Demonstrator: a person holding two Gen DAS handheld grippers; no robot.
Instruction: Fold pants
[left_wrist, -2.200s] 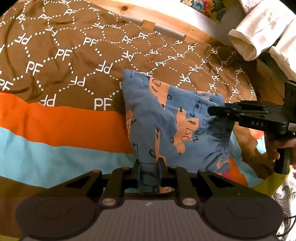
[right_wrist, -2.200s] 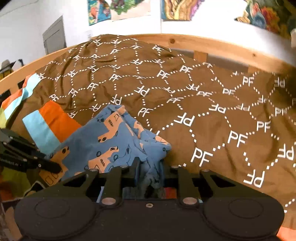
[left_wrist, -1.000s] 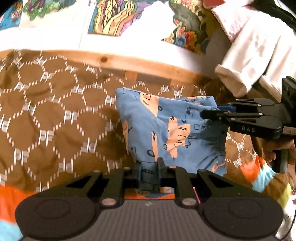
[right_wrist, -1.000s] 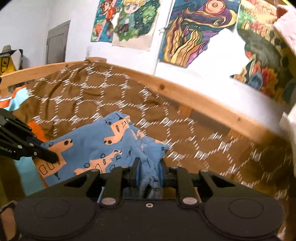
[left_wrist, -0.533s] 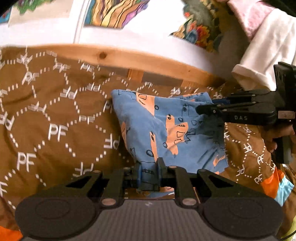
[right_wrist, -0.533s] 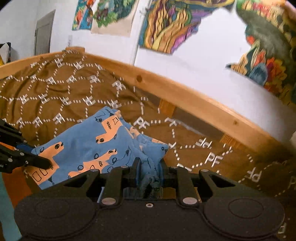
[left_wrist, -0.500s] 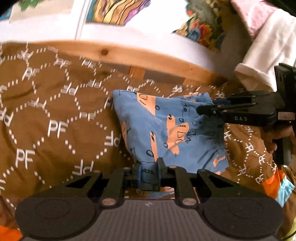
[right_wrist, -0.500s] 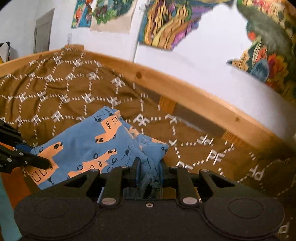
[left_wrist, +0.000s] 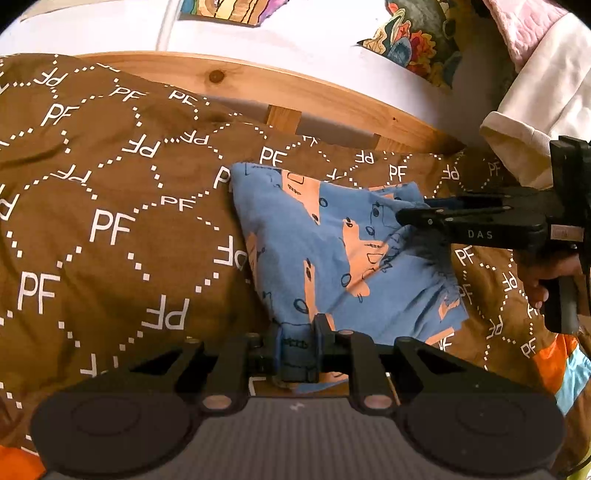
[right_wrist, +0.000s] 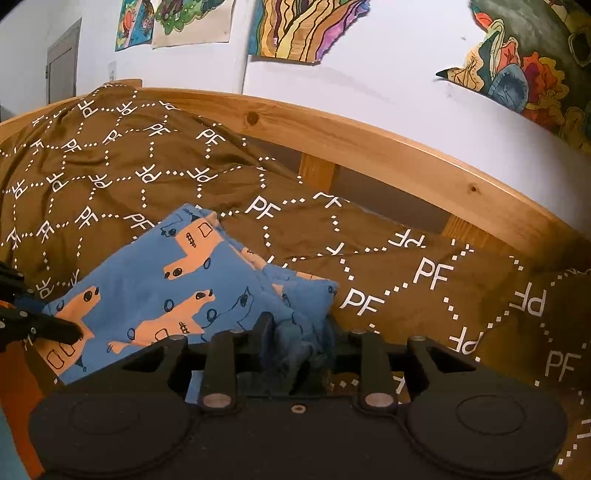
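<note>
1. left wrist view only: the right hand-held gripper (left_wrist: 417, 218) seen from the side, black, marked "das", with the person's hand (left_wrist: 543, 275) on its grip; white and pink clothing (left_wrist: 532, 122) hanging at the upper right; orange and light blue stripes (left_wrist: 565, 362) of the cover at the lower right.
2. right wrist view only: a grey door (right_wrist: 61, 75) on the far wall at left; several painted posters (right_wrist: 303, 27) above the wooden bed rail (right_wrist: 369, 144); the left hand-held gripper (right_wrist: 72, 332) entering from the left edge.
3. surroundings: a brown bed cover (left_wrist: 110, 229) printed with white "pf" letters and dotted hexagons; nothing lies over the garment.
4. pants (left_wrist: 332, 251): blue with orange vehicle print, lying on the bed cover near the rail side of the bed.
5. left hand-held gripper (left_wrist: 297, 347): narrow, clamped on the near blue edge.
6. right hand-held gripper (right_wrist: 295, 347): narrow, clamped on bunched blue fabric at the opposite edge; the cloth spans between both.
</note>
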